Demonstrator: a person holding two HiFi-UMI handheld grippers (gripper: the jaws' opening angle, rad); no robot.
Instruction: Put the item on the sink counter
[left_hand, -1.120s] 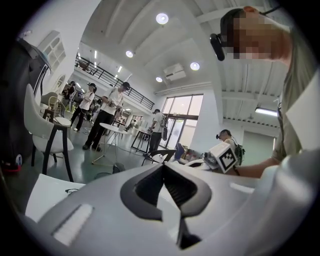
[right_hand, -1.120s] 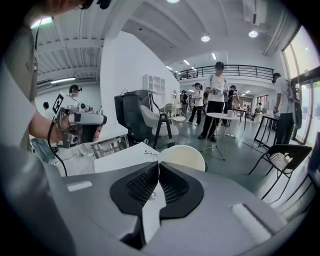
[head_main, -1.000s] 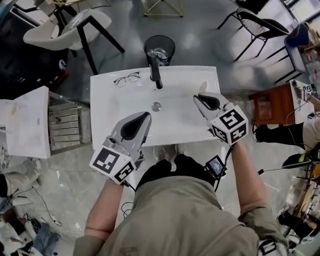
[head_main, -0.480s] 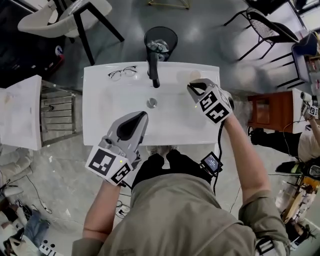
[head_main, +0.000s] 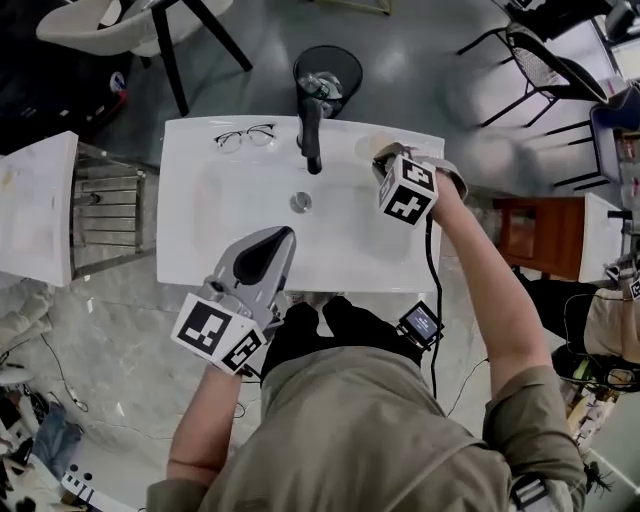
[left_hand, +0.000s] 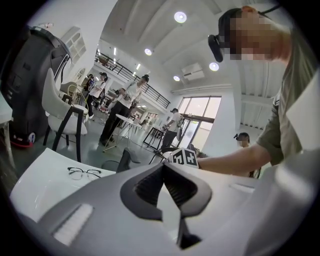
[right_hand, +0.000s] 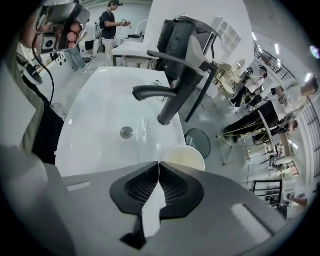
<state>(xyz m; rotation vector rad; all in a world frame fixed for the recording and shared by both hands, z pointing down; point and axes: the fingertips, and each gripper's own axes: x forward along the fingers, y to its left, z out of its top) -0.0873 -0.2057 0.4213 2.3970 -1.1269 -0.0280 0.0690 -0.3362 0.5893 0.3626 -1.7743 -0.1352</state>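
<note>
A round cream cup-like item (head_main: 370, 146) (right_hand: 184, 157) stands on the white sink counter (head_main: 200, 190) at its back right, right of the black faucet (head_main: 311, 132) (right_hand: 170, 95). My right gripper (head_main: 385, 160) (right_hand: 159, 163) is shut with nothing between its jaws; the tips hang just short of the item's rim. My left gripper (head_main: 264, 252) (left_hand: 164, 165) is shut and empty over the counter's front edge. A pair of glasses (head_main: 245, 137) (left_hand: 84, 172) lies at the back left. The drain (head_main: 300, 202) (right_hand: 127, 132) sits mid-basin.
A black waste bin (head_main: 325, 75) stands behind the faucet. There is a white table (head_main: 35, 205) with a metal rack on the left and a brown stool (head_main: 522, 235) on the right. Chairs and several people stand farther off in the room.
My right gripper has moved from the basin's right side toward the back right corner, up to the cream item. The left gripper has hardly moved.
</note>
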